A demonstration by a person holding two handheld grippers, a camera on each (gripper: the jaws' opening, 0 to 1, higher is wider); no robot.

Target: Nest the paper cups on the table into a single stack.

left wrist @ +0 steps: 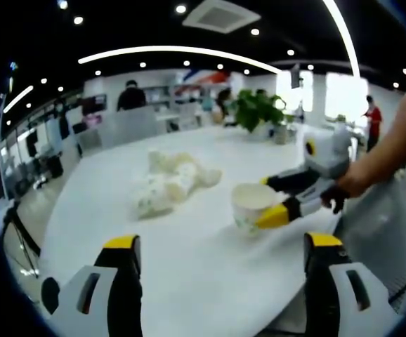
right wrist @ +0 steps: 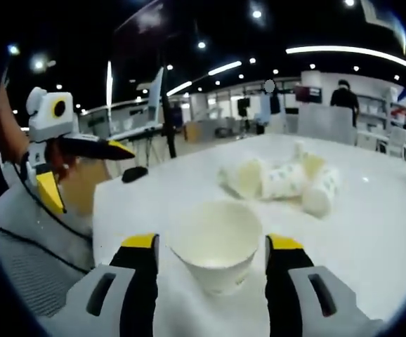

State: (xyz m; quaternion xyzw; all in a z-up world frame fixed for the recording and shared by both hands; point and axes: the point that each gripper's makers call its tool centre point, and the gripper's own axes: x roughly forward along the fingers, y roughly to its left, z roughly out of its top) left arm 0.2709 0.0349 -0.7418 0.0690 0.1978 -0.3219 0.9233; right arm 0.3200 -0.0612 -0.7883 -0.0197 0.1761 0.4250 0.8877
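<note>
White table — plain white cup, upright.

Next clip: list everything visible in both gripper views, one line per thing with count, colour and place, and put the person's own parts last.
Upright paper cup: one, white, on the table between the right tongs' jaws; whether they touch it is unclear.
Pile of paper cups: several, exact count unclear, white with faint print, lying on their sides mid-table.
Table: one, white, large.
Potted plant: one, green, at the table's far end.
People: a few, standing in the background office.
Ceiling lights: strips and spots, white.
Left tongs: grey with yellow tips, open, above bare table.
Right tongs: grey with yellow tips, either side of the cup.
Arm: one, holding the right tongs.
</note>
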